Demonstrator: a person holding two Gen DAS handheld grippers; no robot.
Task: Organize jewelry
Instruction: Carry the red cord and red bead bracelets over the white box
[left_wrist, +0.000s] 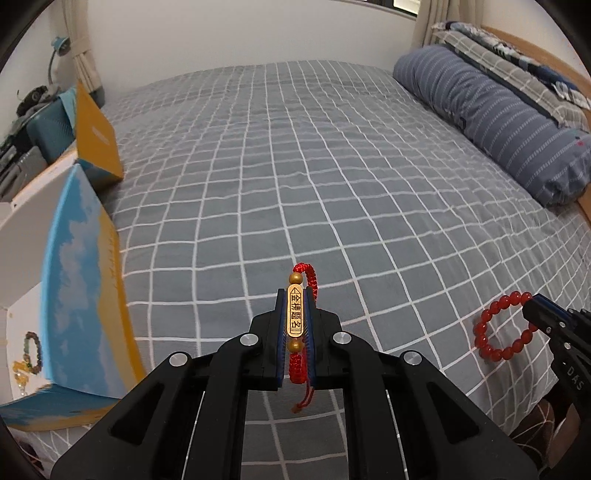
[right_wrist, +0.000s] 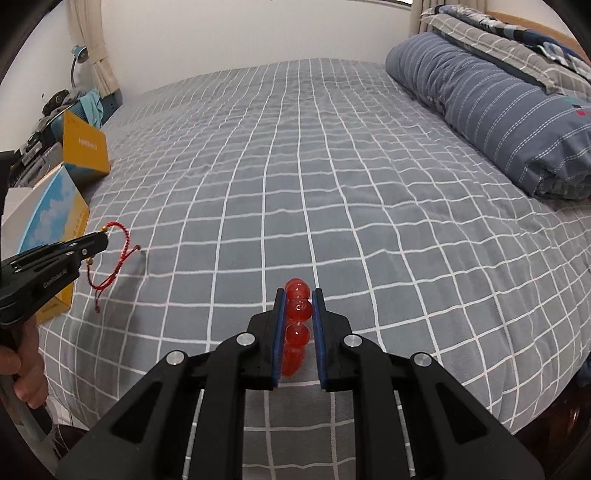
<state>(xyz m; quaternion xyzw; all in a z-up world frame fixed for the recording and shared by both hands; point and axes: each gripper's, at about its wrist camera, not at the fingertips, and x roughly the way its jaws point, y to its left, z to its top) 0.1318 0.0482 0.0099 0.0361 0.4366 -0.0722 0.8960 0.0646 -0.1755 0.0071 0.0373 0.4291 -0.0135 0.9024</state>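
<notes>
I have a piece of jewelry in each claw, both lifted clear of the checked bed cover (left_wrist: 332, 184). My left claw (left_wrist: 295, 317) is clenched on the red cord bracelet (left_wrist: 295, 314), pinching its gold engraved bar between the blue pads, with the woven cord looping above and the knotted tail dangling below. My right claw (right_wrist: 298, 321) grasps the red bead bracelet (right_wrist: 297, 314) across a couple of its beads; from the left wrist view the rest of that ring hangs free beside the claw. I judge this to be the carrying step: both pieces are picked up, and neither is stowed yet. The open box (left_wrist: 22, 280) with the blue-sky lid (left_wrist: 74, 288) sits at the bed's left edge, with a dark bead bracelet (left_wrist: 33, 352) and something yellowish already lying inside, so the next move probably calls for swinging left over that opening, left claw first since it is nearer, and lowering before letting go so the cord does not snag on the lid. The box interior is cut off by the picture edge, and I cannot make out any compartments or what the yellowish piece is.
</notes>
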